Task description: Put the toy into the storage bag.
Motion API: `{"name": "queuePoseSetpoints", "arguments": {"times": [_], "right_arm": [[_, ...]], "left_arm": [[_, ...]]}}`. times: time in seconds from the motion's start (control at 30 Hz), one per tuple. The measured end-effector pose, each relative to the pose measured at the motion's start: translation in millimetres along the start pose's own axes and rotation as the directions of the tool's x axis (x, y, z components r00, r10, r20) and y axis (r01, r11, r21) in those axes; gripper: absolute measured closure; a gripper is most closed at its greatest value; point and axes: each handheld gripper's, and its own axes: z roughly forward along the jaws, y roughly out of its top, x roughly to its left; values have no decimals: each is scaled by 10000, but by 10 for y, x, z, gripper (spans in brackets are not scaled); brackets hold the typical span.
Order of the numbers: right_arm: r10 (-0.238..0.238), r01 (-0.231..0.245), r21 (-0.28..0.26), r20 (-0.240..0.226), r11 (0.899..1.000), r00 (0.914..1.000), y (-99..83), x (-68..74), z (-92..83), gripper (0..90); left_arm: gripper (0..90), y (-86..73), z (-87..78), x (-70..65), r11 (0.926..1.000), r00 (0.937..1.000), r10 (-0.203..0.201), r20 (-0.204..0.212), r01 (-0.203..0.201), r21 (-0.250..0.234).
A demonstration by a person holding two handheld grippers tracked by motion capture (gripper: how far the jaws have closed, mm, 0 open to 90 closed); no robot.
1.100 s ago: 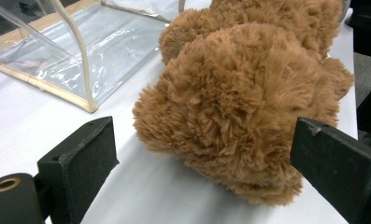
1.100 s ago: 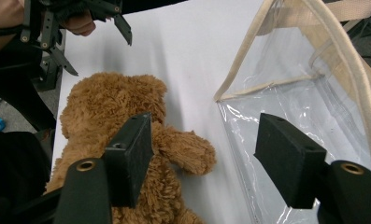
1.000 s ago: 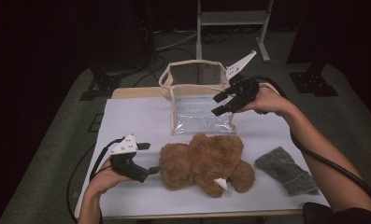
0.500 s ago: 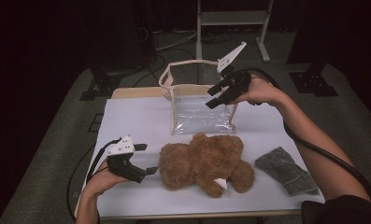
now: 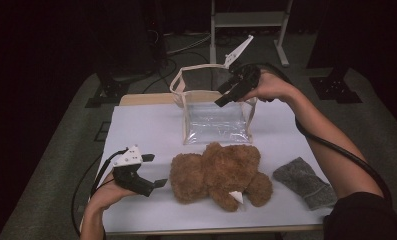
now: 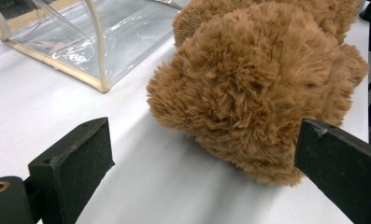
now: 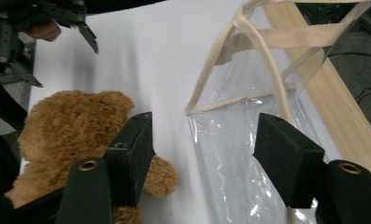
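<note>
We note the right gripper (image 5: 225, 97) has moved up and toward the far edge since the earlier frame, now above the clear bag (image 5: 216, 122) at its rim, jaws apart and holding nothing. The left gripper (image 5: 155, 172) has stayed put, jaws wide, the teddy bear (image 5: 218, 172) just ahead, untouched, on the white table (image 5: 146, 130).

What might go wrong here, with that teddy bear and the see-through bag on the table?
The clear bag looks soft and light; the right claw hovering open at its rim could tip it or push its mouth shut. The teddy bear looks about as wide as the bag, so it may jam at the opening. The left claw sits open beside the bear's fluffy head; a shallow pinch might catch only fur and slip.
</note>
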Motion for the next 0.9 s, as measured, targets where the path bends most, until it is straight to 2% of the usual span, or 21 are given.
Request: {"name": "queuePoseSetpoints", "arguments": {"times": [0.23,0.5,0.77,0.9], "right_arm": [[175,-177,133,139,9998,9998,46,-178,78,376],[400,-410,421,247,9983,9989,19,-341,170,402],[480,-499,683,292,9964,9984,-4,-411,251,429],[435,-464,804,381,9957,9983,-11,-433,293,480]], "left_arm": [[33,-11,-1,17,10000,10000,18,56,-18,25],[33,-28,-34,22,10000,10000,0,3,0,20],[33,-39,-47,10,10000,10000,-52,-4,52,28],[34,-43,-49,10,10000,10000,-69,2,69,55]]}}
